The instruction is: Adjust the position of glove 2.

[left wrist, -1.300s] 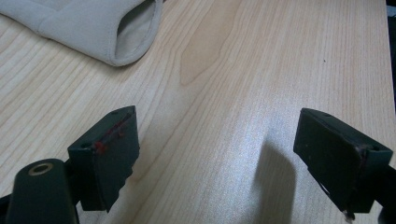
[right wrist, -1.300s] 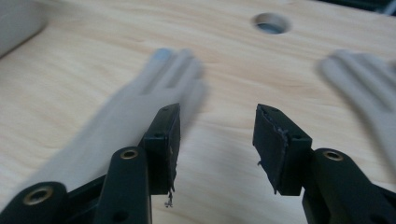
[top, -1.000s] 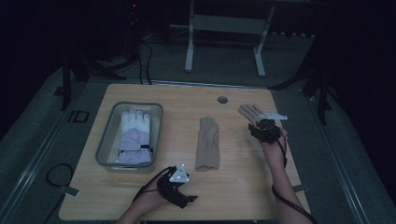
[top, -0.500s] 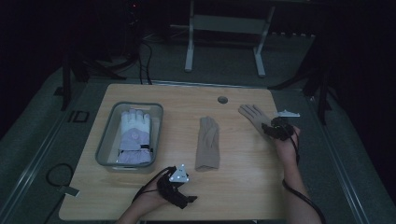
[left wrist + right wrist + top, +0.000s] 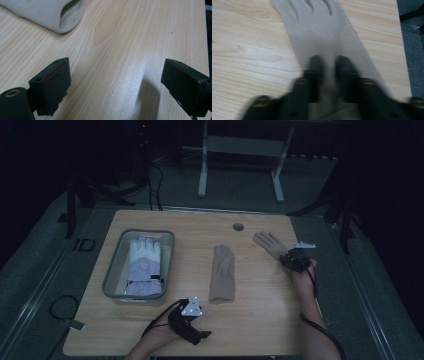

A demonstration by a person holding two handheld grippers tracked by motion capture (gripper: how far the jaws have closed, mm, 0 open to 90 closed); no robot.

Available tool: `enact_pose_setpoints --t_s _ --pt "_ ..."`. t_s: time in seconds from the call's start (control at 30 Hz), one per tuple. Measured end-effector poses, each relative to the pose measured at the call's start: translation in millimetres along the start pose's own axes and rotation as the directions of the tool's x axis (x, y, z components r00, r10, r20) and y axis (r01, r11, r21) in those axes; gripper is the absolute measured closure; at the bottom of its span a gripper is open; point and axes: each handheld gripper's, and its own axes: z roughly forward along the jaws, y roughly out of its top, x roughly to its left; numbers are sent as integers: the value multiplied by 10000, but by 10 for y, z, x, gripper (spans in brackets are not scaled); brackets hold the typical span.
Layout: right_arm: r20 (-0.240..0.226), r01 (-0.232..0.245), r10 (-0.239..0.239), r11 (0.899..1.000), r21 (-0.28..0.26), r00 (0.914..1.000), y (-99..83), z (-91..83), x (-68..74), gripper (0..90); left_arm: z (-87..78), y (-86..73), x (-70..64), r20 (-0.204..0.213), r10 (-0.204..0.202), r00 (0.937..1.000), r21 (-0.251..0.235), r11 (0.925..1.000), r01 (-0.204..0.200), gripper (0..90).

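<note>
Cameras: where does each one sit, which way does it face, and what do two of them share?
High view: above the person's side, looking forward and down on the table; both forearms, left gripper, right gripper.
Left gripper view: on that gripper, looking along open jaws at bare wood and the middle glove.
Right gripper view: along jaws nearly closed over the right glove.
Shared: both gloves also show from above.

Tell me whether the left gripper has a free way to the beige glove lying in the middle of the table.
Probably yes. The left gripper stands open over bare wood, and the middle beige glove lies just ahead with its cuff facing it; nothing lies between them on the table.
</note>
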Motion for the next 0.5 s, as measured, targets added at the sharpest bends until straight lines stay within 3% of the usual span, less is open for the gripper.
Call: enact_pose_setpoints --t_s 0.07,0.17,0.5 --pt "227 33 -38 9998 195 9997 27 -7 49 823 1 2 -2 -7 7 10000 3 10000 -7 95" --pt "199 -371 364 9987 358 9991 91 -61 140 835 2 4 -3 12 -4 10000 -14 10000 4 96" --pt "29 -845 847 9960 -297 9964 122 -501 430 842 1 10 -7 -29 51 10000 -22 10000 -51 100"
